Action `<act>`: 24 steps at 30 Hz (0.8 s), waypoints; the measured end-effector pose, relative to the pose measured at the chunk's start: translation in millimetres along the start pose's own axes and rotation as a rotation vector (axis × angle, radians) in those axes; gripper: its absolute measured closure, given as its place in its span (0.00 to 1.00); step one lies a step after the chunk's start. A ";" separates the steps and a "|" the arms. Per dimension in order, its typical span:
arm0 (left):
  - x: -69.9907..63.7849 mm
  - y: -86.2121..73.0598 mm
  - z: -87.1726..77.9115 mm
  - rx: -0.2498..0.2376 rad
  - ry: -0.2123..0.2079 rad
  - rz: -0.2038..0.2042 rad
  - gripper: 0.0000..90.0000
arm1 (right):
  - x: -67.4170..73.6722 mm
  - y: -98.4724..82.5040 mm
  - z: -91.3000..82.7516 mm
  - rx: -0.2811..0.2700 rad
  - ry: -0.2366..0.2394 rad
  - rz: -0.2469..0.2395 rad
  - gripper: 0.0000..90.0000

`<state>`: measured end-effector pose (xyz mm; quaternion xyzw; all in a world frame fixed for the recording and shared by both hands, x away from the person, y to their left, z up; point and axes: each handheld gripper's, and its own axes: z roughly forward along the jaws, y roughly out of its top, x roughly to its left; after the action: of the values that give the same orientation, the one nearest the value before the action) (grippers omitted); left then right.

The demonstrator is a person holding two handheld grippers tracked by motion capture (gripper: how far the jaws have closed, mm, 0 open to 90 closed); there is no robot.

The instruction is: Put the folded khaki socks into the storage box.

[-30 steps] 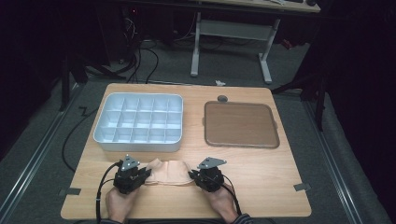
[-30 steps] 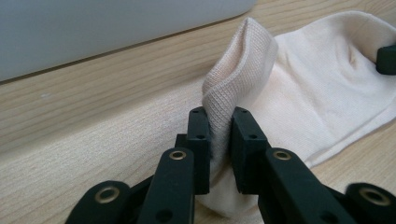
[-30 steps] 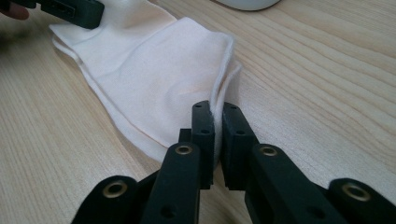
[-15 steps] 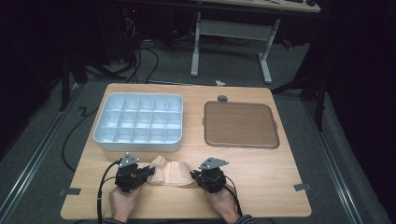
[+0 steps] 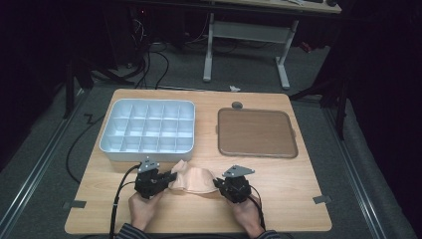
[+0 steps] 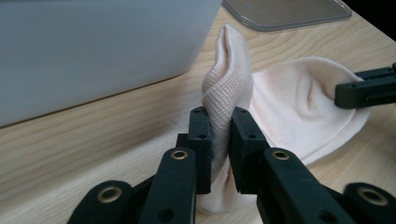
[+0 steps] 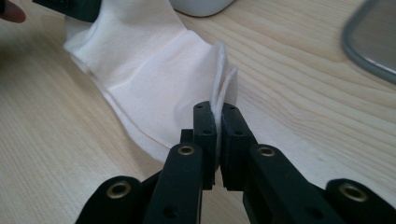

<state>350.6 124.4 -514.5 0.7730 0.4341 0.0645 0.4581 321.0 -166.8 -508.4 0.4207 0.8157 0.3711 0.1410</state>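
Near the table's front edge, at about 6 o'clock, a pale peach sock is lying on the wood between the 2 grippers, just below the white divided tray. The left gripper is pinching the ribbed end at the sock's 9 o'clock side, and the right gripper is clamping the thin folded edge at 3 o'clock, probably so the cloth can be spread or folded evenly. The sock is looking soft, creased and doubled over, bunching up into a ridge at the left jaws. The brown lid is sitting unused at 2 o'clock.
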 end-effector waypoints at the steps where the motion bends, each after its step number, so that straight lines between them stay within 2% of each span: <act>1: -0.2 0.6 1.5 0.006 -0.010 -0.001 0.89 | -3.2 -0.8 -1.6 -0.007 -0.004 0.011 0.96; 4: -1.0 2.5 7.0 0.031 -0.020 0.010 0.89 | -11.7 -2.9 -6.2 -0.011 -0.021 0.056 0.96; 13: -15.9 5.3 18.7 0.033 -0.023 0.036 0.89 | -24.5 -6.8 -18.2 -0.017 -0.085 0.099 0.96; 18: -23.2 0.9 26.5 0.016 -0.007 0.030 0.89 | -37.9 -10.3 -24.2 -0.004 -0.094 0.090 0.96; 21: -26.6 0.1 32.7 0.034 0.011 0.039 0.89 | -40.2 -13.6 -22.3 0.006 -0.101 0.074 0.96; 24: -27.6 -0.1 35.9 0.048 0.033 0.051 0.88 | -41.5 -18.8 -19.6 0.009 -0.096 0.084 0.96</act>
<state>351.4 80.8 -526.9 0.7934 0.4232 0.0783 0.4304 324.6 -216.2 -512.0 0.4727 0.7912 0.3523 0.1624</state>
